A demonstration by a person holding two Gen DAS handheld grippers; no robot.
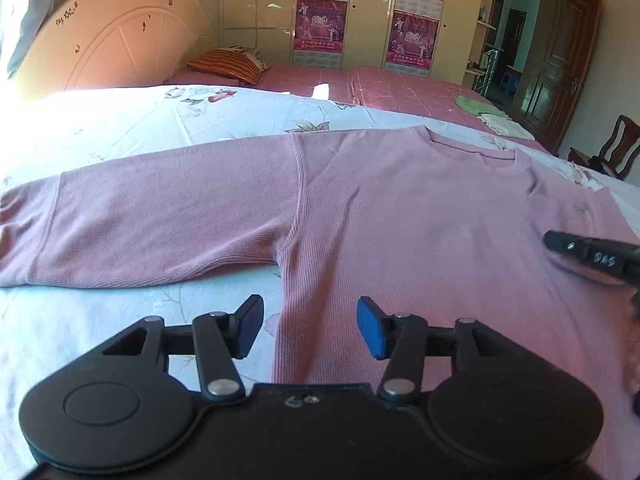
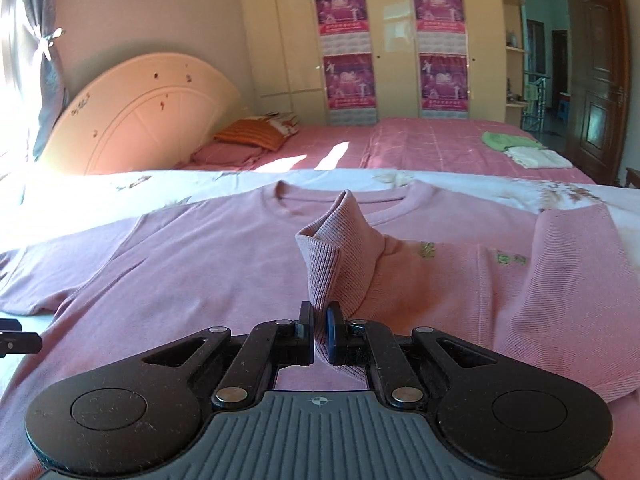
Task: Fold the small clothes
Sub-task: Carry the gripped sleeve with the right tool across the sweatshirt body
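Lying flat across the middle of both frames, a pink long-sleeved sweater (image 1: 400,216) covers a pale flowered sheet (image 1: 120,128) on the bed, its neckline toward the top of the picture. In the left wrist view its one sleeve (image 1: 152,224) stretches straight out to the left edge of the frame. The left gripper (image 1: 310,326) fills the lower centre of that view with its jaws apart and nothing between them; it sits over the side edge of the sweater's body, just below the armpit. At the right edge of the same view a dark part of the right gripper (image 1: 592,258) shows above the sweater.

In the right wrist view the right gripper (image 2: 320,332) is clamped on the cuff (image 2: 328,256) of the other sleeve, which is drawn in over the chest of the sweater and stands up in a peak at the frame's centre. Small green and white cloths (image 2: 524,148) lie on the pink bedspread (image 2: 420,144) at upper right.
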